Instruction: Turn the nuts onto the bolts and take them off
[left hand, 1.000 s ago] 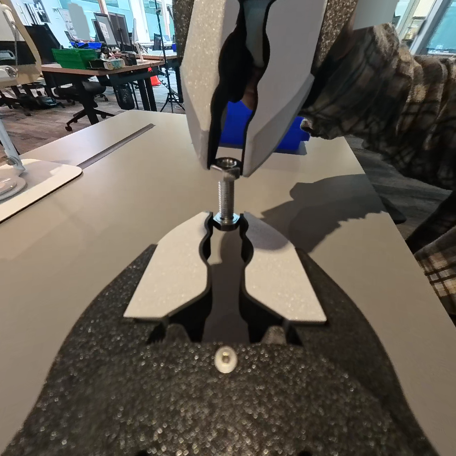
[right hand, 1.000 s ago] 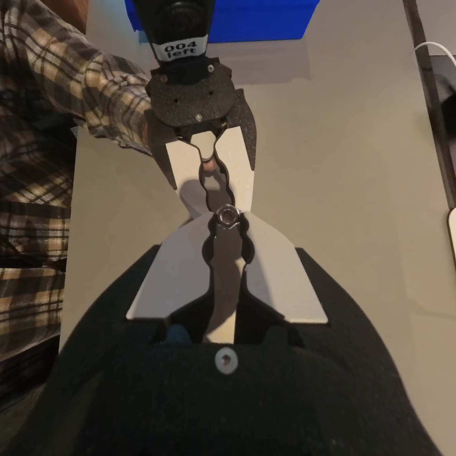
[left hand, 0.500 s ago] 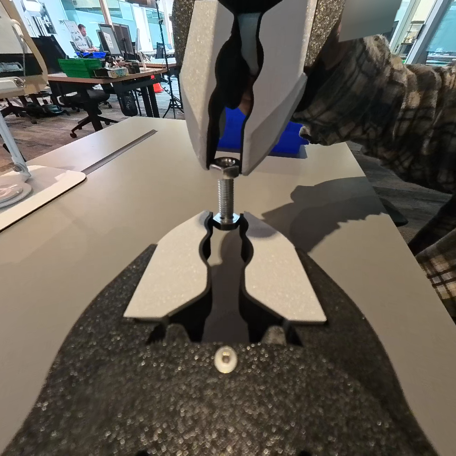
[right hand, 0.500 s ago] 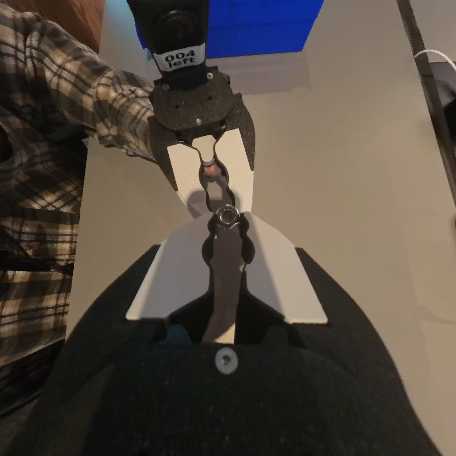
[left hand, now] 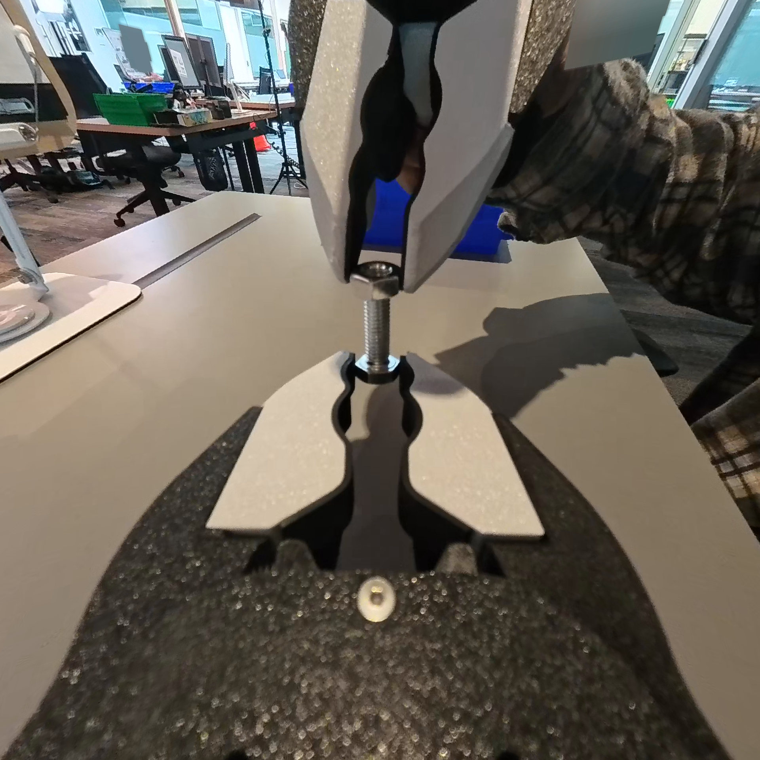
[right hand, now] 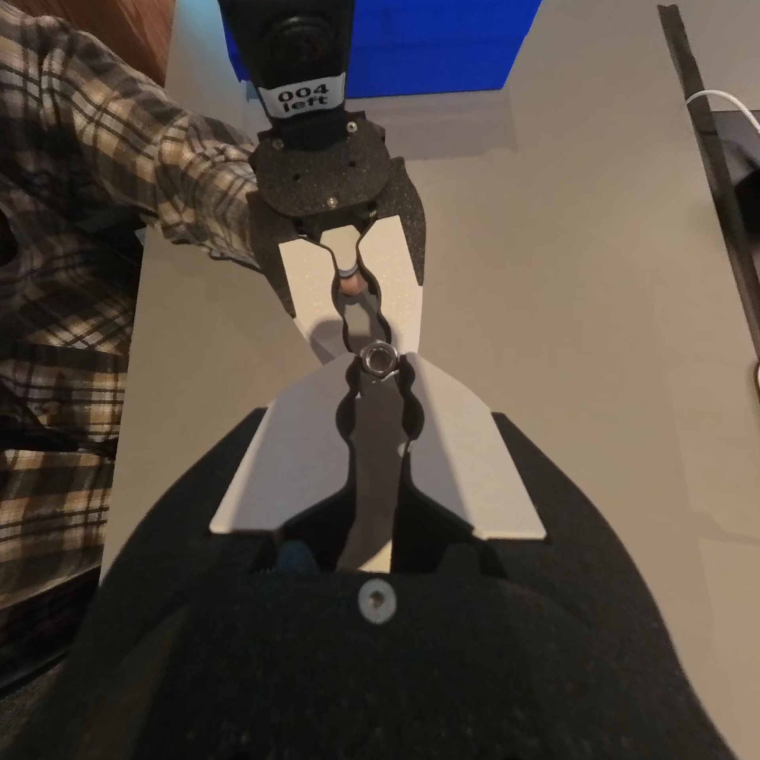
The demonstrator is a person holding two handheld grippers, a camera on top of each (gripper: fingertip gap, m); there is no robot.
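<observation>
- Closest to the left wrist camera, the left gripper (left hand: 376,362) is seen nearly closed, and the nut (left hand: 376,369) is pinched between its tips, above the table (left hand: 144,390).
- From the nut, the bolt (left hand: 375,325) rises upright; most of its thread is bare, so the nut is judged to sit near the lower end.
- At the top, the bolt's hexagonal head is clamped by the right gripper (left hand: 376,279), which points down, with only a narrow gap left between its fingers.
- In the right wrist view, the same head is seen end-on at the tips of the right gripper (right hand: 377,362).
- Farther back, a plaid sleeve (left hand: 617,164) and a blue bin (left hand: 473,230) are visible.
- Whether the nut is being put on or taken off cannot be told.
- If the two grippers are tilted against each other during turning, the thread may be jammed.
- Only the very tips are used for both grips, so the nut or the head may slip out under twisting.
- If the nut is run off the end unnoticed, one part may be dropped on the table and may roll away.
</observation>
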